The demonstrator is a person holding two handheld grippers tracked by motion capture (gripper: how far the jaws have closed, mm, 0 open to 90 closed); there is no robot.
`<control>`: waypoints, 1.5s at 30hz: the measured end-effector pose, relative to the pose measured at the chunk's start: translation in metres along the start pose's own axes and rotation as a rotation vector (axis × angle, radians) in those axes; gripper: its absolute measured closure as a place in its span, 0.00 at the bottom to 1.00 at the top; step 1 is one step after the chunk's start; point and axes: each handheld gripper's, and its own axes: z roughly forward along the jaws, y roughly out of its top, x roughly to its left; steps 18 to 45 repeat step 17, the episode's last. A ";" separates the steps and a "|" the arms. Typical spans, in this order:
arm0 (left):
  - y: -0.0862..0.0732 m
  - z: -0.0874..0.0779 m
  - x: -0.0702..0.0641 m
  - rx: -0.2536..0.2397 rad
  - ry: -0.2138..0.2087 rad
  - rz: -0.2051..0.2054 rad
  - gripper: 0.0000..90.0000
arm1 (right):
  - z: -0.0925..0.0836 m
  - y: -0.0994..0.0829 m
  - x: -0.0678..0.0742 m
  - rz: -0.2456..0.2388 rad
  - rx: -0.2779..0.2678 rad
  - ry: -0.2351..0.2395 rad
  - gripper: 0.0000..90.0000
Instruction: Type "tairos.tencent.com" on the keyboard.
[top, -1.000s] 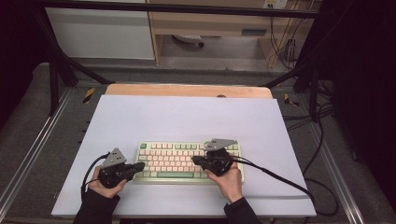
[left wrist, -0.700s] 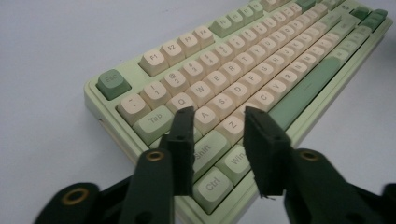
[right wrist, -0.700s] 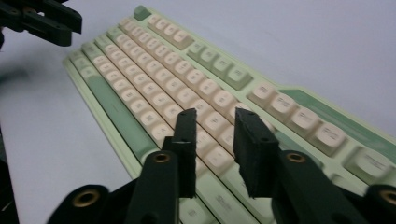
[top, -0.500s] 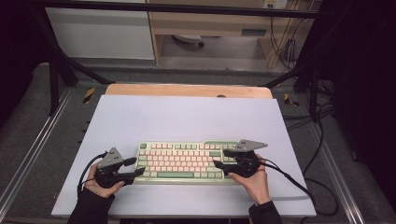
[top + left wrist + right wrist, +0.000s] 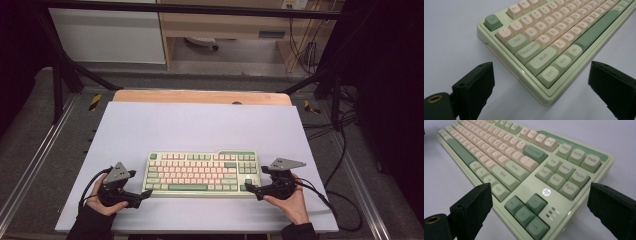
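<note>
Since approx. 1 s ago, both tools were pulled off the keys to the keyboard (image 5: pixel 201 173) ends: left tool (image 5: pixel 145 193) at Ctrl corner, right tool (image 5: pixel 248 189) by arrow keys, both spread wide, nothing gripped. Likely an end-grab is prepped. Kbd sits near-centre on bench (image 5: pixel 200 125). Legible: Tab, Caps Lock, Shift, Enter, PgUp.

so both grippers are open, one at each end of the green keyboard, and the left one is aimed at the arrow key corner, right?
Not quite. The left gripper faces the keyboard's Ctrl and Shift corner, as the left gripper view shows. The arrow keys lie before the right gripper. Both are open, one at each end.
</note>
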 end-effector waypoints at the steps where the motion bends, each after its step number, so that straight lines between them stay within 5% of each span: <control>1: -0.001 0.000 0.000 0.000 -0.004 -0.002 0.07 | -0.001 -0.003 -0.001 0.005 0.003 0.000 0.06; 13: -0.005 0.003 0.003 0.005 -0.022 -0.006 0.06 | -0.008 -0.021 -0.008 0.038 0.034 -0.002 0.01; 45: -0.006 0.003 0.003 0.003 -0.024 -0.008 0.06 | -0.010 -0.021 -0.008 0.032 0.027 0.001 0.00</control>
